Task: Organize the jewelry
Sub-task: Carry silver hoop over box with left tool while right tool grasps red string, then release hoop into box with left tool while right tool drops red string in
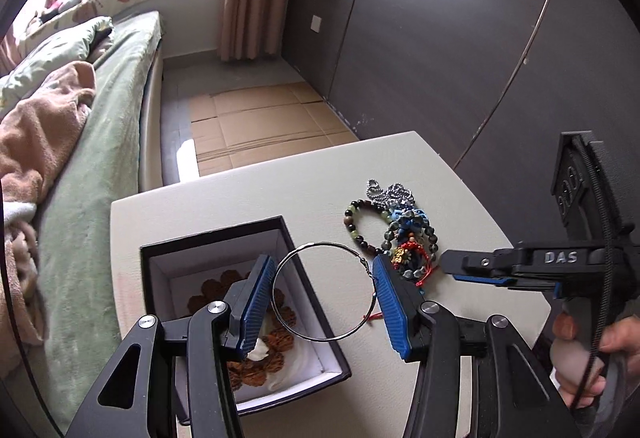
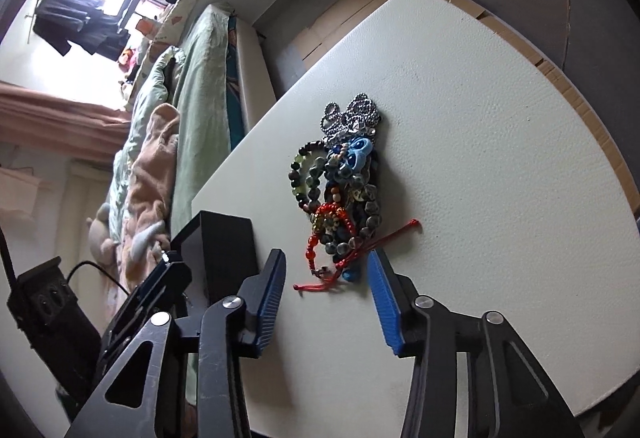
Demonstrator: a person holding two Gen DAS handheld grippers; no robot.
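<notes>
1. Above the black box point(image 1: 224, 238): left gripper point(image 1: 324, 294), fingers spread, a thin wire hoop point(image 1: 325, 292) spanning the gap and touching both blue pads.
2. Box interior: brown bead bracelet point(image 1: 280, 318).
3. Beside the box, on the white table point(image 2: 480, 117): jewelry pile point(image 2: 344, 189) of beads, chain, red cord.
4. Right gripper point(image 2: 328, 294): fingers apart, holding nothing, at the pile's near end.

Off-white table point(image 2: 460, 117); black box point(image 1: 224, 238) lined white, brown beads point(image 1: 280, 342) inside. Silver hoop point(image 1: 325, 292). Blue ribbed pads point(image 1: 258, 298). Silver chain point(image 2: 352, 115), red cord point(image 2: 384, 242), green-black beads point(image 2: 304, 173).
</notes>
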